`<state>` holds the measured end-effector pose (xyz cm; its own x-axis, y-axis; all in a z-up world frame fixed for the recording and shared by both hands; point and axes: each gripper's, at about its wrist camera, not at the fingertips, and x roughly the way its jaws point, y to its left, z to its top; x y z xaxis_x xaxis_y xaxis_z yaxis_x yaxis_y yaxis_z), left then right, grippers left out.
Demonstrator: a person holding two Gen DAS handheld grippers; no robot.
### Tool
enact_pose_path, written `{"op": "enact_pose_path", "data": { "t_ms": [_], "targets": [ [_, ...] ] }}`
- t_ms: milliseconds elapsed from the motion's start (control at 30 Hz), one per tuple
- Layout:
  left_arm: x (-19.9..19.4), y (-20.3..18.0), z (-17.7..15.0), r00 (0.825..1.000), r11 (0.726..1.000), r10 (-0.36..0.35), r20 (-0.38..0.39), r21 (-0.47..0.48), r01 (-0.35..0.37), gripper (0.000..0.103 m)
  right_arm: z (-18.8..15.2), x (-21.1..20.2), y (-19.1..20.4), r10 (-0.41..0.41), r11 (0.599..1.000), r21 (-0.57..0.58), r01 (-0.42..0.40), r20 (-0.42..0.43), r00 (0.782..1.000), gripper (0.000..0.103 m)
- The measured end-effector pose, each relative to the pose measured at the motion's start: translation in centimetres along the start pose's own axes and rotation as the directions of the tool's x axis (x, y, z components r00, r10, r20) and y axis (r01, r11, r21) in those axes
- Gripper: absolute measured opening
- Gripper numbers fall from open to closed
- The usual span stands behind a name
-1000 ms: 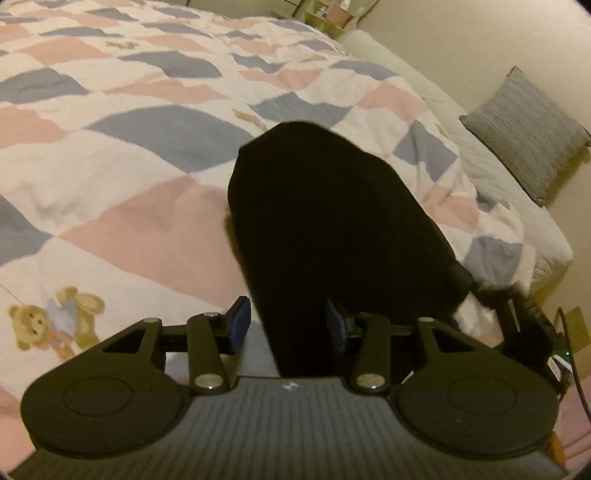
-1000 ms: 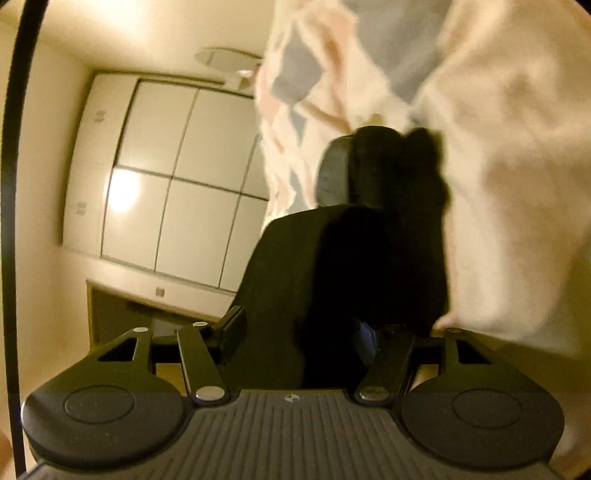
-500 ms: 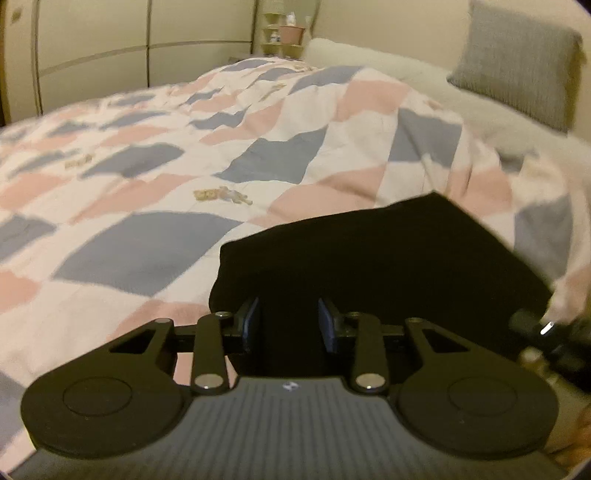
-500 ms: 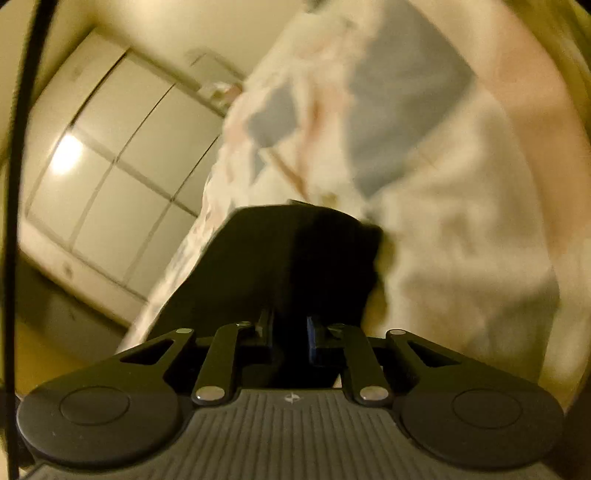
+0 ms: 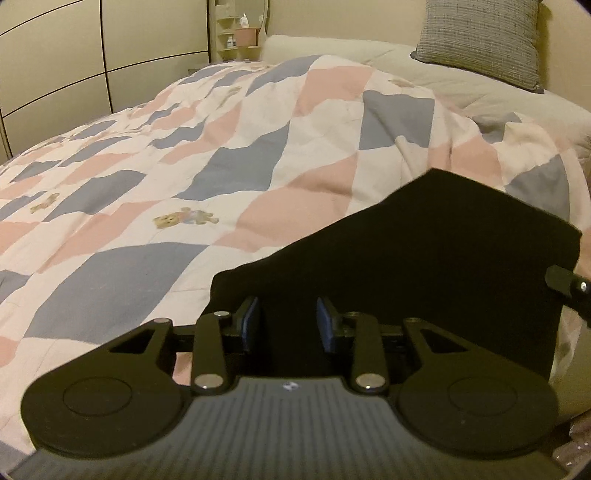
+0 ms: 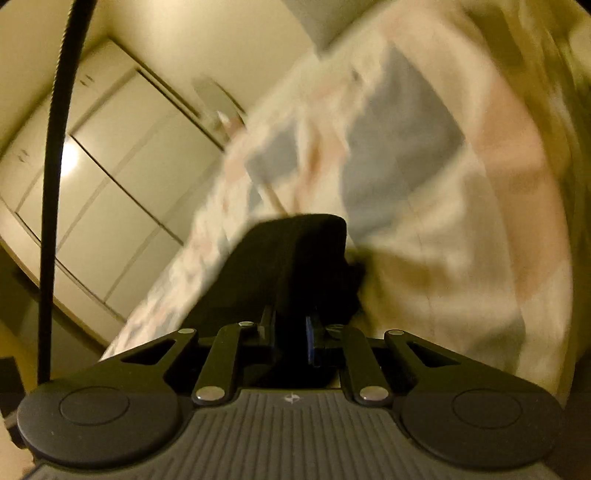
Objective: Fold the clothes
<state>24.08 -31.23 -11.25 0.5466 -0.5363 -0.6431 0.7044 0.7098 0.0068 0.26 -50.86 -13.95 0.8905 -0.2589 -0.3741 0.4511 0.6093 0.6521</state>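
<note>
A black garment point(image 5: 424, 258) hangs stretched over the patchwork quilt point(image 5: 221, 166) between my two grippers. My left gripper point(image 5: 288, 325) grips its near left edge, and the dark cloth fills the gap between the blue pads point(image 5: 251, 326). At the garment's far right corner, part of my right gripper point(image 5: 569, 288) shows in the left wrist view. In the blurred right wrist view, my right gripper point(image 6: 290, 332) is shut tight on a folded edge of the black garment point(image 6: 291, 258), which runs away from it along the side of the quilt point(image 6: 443, 184).
A grey pillow point(image 5: 480, 40) lies on a cream sheet at the head of the bed. Pale wardrobe doors point(image 5: 92, 55) line the far wall beside a small shelf point(image 5: 240, 33). A black cable point(image 6: 51, 184) crosses the left of the right wrist view.
Both grippers have rolled and both pairs of jaws have narrowed onto the cloth. The garment, earlier hanging straight ahead of the left gripper, now spreads sideways to the right between the two.
</note>
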Motion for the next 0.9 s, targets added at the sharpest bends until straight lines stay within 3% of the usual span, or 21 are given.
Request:
{"op": "enact_pose_path", "data": {
  "t_ms": [67, 133, 200, 233, 333, 433, 533, 633, 700, 800, 867, 900],
  "targets": [
    [0.2, 0.0, -0.2, 1.0, 1.0, 0.007, -0.011, 0.001, -0.007, 0.029, 0.3, 1.3, -0.6, -0.028, 1.0, -0.017, 0.026, -0.084, 0.996, 0.016],
    [-0.2, -0.1, -0.4, 1.0, 1.0, 0.011, -0.011, 0.006, -0.011, 0.029, 0.8, 1.7, -2.2, -0.007, 0.998, 0.064, 0.018, -0.161, 0.987, 0.021],
    [-1.0, 0.1, -0.5, 1.0, 1.0, 0.015, -0.011, -0.005, -0.015, 0.029, 1.6, 0.9, -2.1, -0.039, 0.998, 0.042, 0.047, -0.18, 0.983, 0.047],
    [-1.6, 0.5, -0.6, 1.0, 0.999, 0.009, -0.008, -0.033, -0.009, 0.029, 1.8, 0.4, -2.1, -0.048, 0.998, 0.037, 0.056, -0.181, 0.982, 0.049],
    [-3.7, 2.3, -0.6, 1.0, 0.991, -0.003, 0.017, -0.135, 0.005, 0.028, 2.7, -1.4, -1.6, -0.064, 0.998, 0.015, 0.067, -0.138, 0.988, 0.049],
    [-4.8, 3.6, -0.2, 0.999, 0.983, 0.006, 0.049, -0.185, 0.003, 0.028, 3.8, -3.3, -0.3, -0.1, 0.993, -0.065, 0.098, -0.022, 0.995, 0.049],
    [-3.4, 3.8, 0.1, 1.0, 0.984, 0.008, 0.017, -0.178, -0.005, 0.028, 5.3, -0.8, 0.9, -0.118, 0.975, -0.182, 0.127, 0.059, 0.991, 0.049],
    [-0.5, 3.2, -0.9, 0.998, 0.989, 0.042, -0.053, -0.141, -0.049, 0.034, 5.0, 2.2, 1.6, -0.132, 0.948, -0.285, 0.14, 0.046, 0.99, 0.049],
    [0.0, 2.9, -1.4, 0.997, 0.993, 0.06, -0.046, -0.101, -0.064, 0.039, 3.8, 3.8, 1.1, -0.196, 0.926, -0.337, 0.168, -0.05, 0.979, 0.046],
    [-0.3, 3.7, -1.2, 0.997, 0.991, 0.031, -0.065, -0.131, -0.04, 0.041, 3.1, 5.0, -0.5, -0.235, 0.922, -0.336, 0.191, -0.096, 0.967, 0.043],
    [-0.9, 4.3, -0.9, 0.996, 0.985, 0.014, -0.083, -0.168, -0.027, 0.037, 3.8, 4.5, -0.4, -0.217, 0.931, -0.32, 0.174, -0.104, 0.971, 0.043],
    [-1.6, 4.3, -1.0, 0.997, 0.984, 0.013, -0.079, -0.175, -0.027, 0.028, 3.8, 3.9, -0.1, -0.207, 0.93, -0.326, 0.168, -0.087, 0.974, 0.043]
  ]
}}
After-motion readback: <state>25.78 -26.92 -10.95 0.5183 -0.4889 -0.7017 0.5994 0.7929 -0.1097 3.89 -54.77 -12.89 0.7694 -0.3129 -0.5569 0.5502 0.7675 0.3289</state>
